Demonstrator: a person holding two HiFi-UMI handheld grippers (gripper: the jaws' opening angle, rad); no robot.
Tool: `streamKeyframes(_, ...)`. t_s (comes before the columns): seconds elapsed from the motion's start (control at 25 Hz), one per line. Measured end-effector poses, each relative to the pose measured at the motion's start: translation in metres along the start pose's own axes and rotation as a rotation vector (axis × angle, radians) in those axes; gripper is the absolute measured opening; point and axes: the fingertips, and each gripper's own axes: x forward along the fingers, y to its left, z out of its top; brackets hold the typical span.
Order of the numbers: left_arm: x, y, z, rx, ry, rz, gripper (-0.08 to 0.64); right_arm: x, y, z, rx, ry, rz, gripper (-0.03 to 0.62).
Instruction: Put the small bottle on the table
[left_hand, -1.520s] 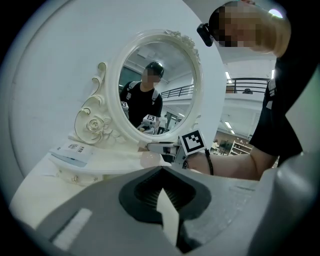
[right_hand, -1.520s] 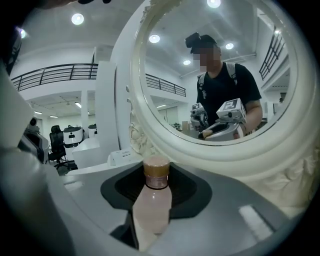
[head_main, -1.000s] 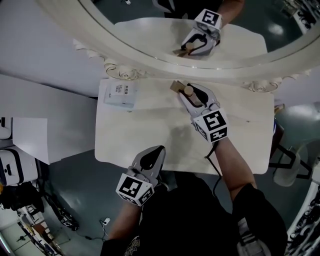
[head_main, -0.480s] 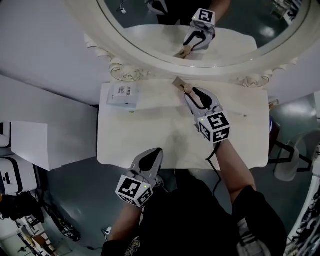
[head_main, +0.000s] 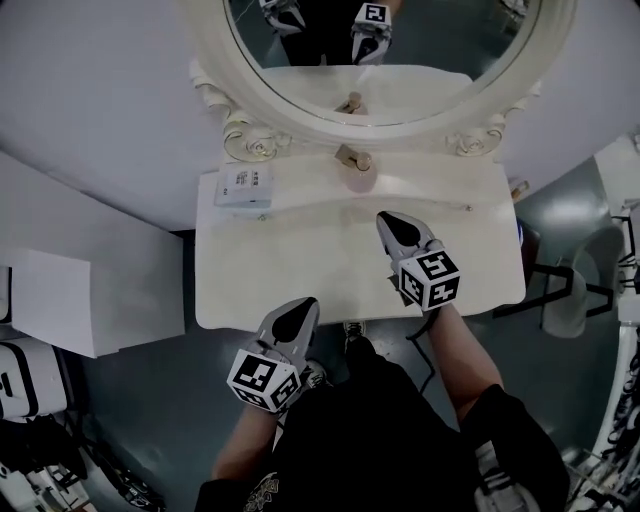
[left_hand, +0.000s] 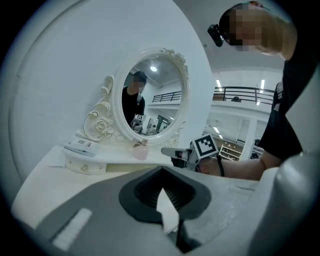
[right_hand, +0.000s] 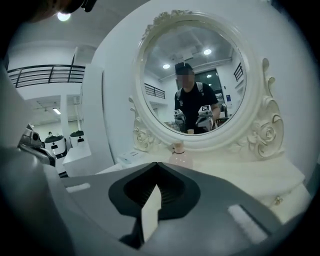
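Table (head_main: 290, 262) beneath the mirror (head_main: 425, 95) is bearing the small bottle (head_main: 358, 178), probably light, slick glass. I'm favouring its belly. Right gripper (head_main: 386, 218) has just been closing on nothing; left gripper (head_main: 307, 303) is closed, empty.

I see a small bottle (head_main: 357, 176) that is soft pink with a light brown top. It is on a creamy white counter (head_main: 300, 272), under a mirror (head_main: 246, 135) whose creamy white frame has roses and curls on it. My left gripper (head_main: 298, 308) and right gripper (head_main: 391, 222) are grey with black inside, and each has black squares on white at its back. The little box (head_main: 243, 186) is white with grey print, and my shirt (head_main: 380, 440) is black.
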Motion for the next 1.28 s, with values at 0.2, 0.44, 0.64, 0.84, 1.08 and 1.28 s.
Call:
streamKeyframes(0.2, -0.033, -0.008, -0.008, -0.001, 0.008, 0.001, 0.000, -0.035, 0.056, -0.013, 0.035, 0.027, 0.048, 0.029)
streamKeyframes(0.44, -0.067, -0.020, -0.027, -0.007, 0.033, -0.024, 0.000, -0.077, 0.112, -0.031, 0.062, 0.031, 0.041, 0.029)
streamKeyframes(0.64, -0.090, -0.040, -0.040, 0.013, 0.051, -0.079, 0.000, -0.119, 0.135, -0.040, 0.091, -0.004, -0.010, 0.029)
streamKeyframes(0.84, -0.106, -0.065, -0.057, 0.039, 0.091, -0.159, 0.000, -0.157, 0.156, -0.054, 0.128, -0.030, -0.063, 0.029)
streamKeyframes(1.08, -0.118, -0.093, -0.068, 0.062, 0.112, -0.223, 0.000, -0.197, 0.174, -0.071, 0.139, -0.024, -0.100, 0.029)
streamKeyframes(1.28, -0.122, -0.112, -0.066, 0.081, 0.098, -0.229, 0.000, -0.218, 0.179, -0.070, 0.131, -0.034, -0.091, 0.029)
